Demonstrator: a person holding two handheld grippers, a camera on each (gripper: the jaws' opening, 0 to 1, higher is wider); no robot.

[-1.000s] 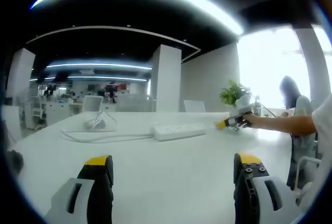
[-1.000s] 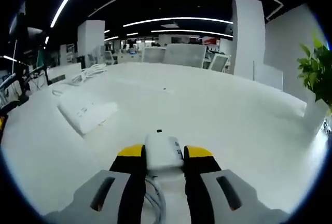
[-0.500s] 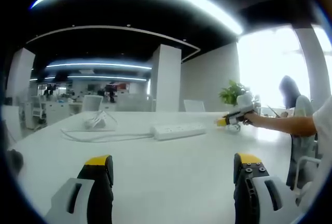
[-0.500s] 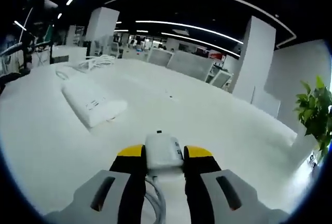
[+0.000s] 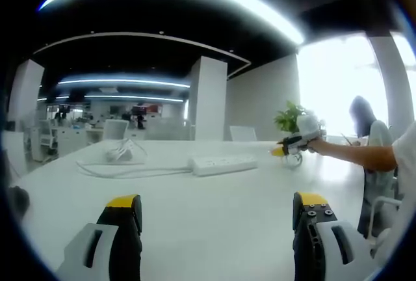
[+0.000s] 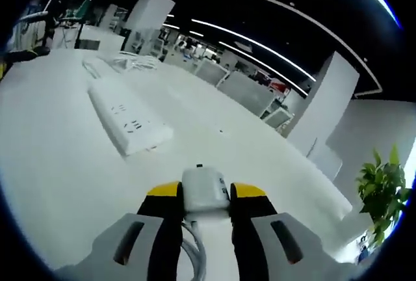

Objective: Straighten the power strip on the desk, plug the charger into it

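In the left gripper view, the left gripper hangs low over the white desk with its yellow-tipped jaws wide apart and nothing between them. The strip lies flat further out on the desk, its long side across the view, and its cord trails off to the left toward a loose coil. To the right of the strip, a person's outstretched arm holds the right gripper above the desk, near the strip's right end but apart from it; something white sits at its tip, too small to make out clearly. A potted plant stands behind it. In the right gripper view, the right gripper is clamped on the white charger, whose cable runs back down between the jaws. The strip lies ahead and to the left on the desk, sockets up, well apart from the charger. The plant shows at the far right edge.
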